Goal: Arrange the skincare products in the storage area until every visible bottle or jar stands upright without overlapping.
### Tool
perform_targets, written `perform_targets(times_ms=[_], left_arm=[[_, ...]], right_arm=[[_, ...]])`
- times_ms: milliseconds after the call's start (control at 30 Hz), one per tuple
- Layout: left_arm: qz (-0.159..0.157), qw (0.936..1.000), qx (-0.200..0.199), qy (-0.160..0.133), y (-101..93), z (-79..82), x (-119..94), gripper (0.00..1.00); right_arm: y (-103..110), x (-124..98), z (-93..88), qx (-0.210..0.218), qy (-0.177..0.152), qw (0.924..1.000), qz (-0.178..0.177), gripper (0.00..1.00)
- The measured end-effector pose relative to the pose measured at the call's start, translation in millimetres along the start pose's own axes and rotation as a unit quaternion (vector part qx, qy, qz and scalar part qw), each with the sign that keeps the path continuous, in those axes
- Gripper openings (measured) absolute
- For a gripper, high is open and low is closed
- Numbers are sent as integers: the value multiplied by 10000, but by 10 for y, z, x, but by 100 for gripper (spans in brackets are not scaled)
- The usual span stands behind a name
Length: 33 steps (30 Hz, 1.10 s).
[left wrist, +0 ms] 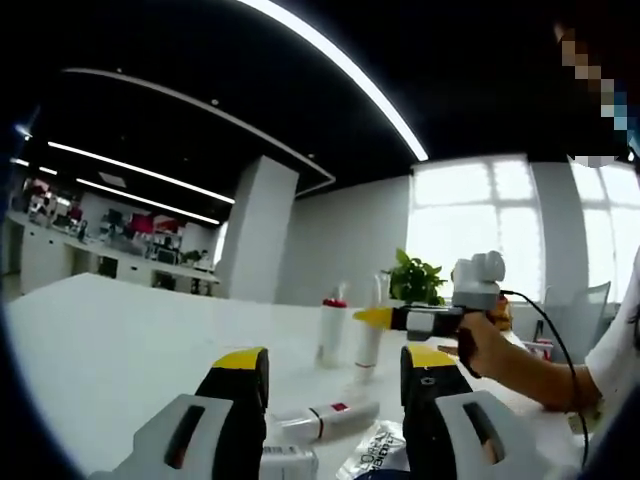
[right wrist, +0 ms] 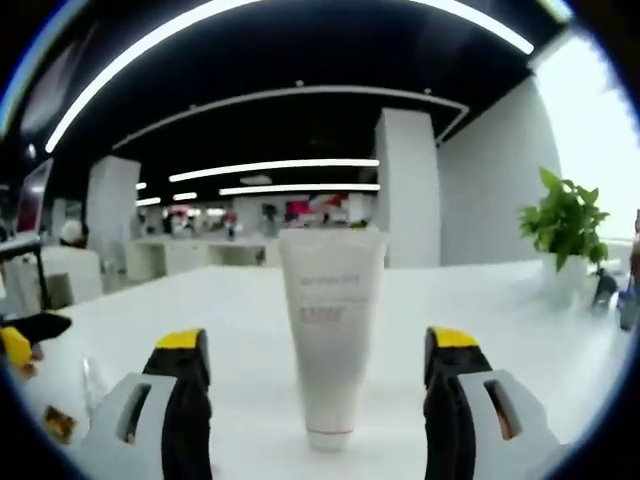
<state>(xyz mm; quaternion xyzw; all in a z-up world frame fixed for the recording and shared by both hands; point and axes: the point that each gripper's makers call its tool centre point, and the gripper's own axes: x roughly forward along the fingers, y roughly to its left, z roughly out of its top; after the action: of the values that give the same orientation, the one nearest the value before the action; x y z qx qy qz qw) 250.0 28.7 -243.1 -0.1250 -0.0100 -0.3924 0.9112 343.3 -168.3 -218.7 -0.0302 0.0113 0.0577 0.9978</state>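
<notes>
— Tube [right wrist: 332, 340] first: it stands cap-down and upright on the white surface [right wrist: 520, 320], squarely between the jaws of the right gripper [right wrist: 318, 375], which are spread wide and hold nothing. Neither jaw touches it.

— How would it take a squeeze?

— I'd judge it a soft plastic tube, light, with a smooth and probably slippery skin. It flares toward the crimped top and narrows to a small cap at the foot, so it looks top-heavy and easy to tip. A hold low on the body, just above the cap, where the wall is stiffer, seems safest; pinching the wide upper part would likely just dent it.

— And the left gripper [left wrist: 333, 385]?

— Also wide open and empty. Past its jaws a bottle with a red band [left wrist: 322, 421] lies on its side, with a crinkled clear sachet [left wrist: 372, 455] just beside it. Farther out two bottles stand upright, one with a red cap [left wrist: 332, 330], one taller and slimmer [left wrist: 372, 335].

— The lying one?

— Probably rigid and round, so it may roll; grip across the middle of the body.
</notes>
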Motion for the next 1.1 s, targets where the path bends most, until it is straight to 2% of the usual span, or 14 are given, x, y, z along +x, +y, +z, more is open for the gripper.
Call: perform_targets(times_ms=[133,267,333,433,500,533,600,700,767,900,933,967,1067,1100], left_arm=[[9,10000,-6,-5,3,2,-3,55],[0,10000,-27,10,-4,-11,0,55],[-4,10000,-24,23,-6,-19,2,55],[-8,10000,0,58,-9,-37,8,55],[9,10000,43,84,-5,-47,10,55],[24,9999,69,100,1,-53,12,55],[46,9999,91,121,9,-61,13,54],[181,9994,163,236,64,-102,13,53],[324,9985,262,355,121,-147,11,52],[725,9944,429,642,280,-236,-17,51],[845,9931,483,662,320,-236,-33,50],[990,9913,608,626,371,-213,-50,49],[1078,9901,637,627,403,-206,-67,49],[1117,9897,632,633,422,-204,-75,49]], right_arm=[[28,-94,67,77,-9,10000,-3,80],[116,-207,269,-354,-363,9987,-18,71],[263,-231,328,-413,-464,9977,261,64],[480,-246,331,-324,-470,9958,711,52],[578,-244,295,-375,-409,9945,889,46],[596,-244,287,-379,-399,9942,921,45],[727,-227,250,-411,-342,9910,1230,44],[883,-195,126,-586,-69,9858,1571,44],[1047,-186,43,-737,40,9775,1976,43],[1378,-223,-234,-589,583,9557,2823,40],[1402,-215,-260,-583,610,9545,2862,41],[1447,-213,-300,-687,643,9501,2974,40],[1488,-198,-372,-927,754,9444,3064,40],[1524,-192,-398,-1059,771,9386,3192,38]])
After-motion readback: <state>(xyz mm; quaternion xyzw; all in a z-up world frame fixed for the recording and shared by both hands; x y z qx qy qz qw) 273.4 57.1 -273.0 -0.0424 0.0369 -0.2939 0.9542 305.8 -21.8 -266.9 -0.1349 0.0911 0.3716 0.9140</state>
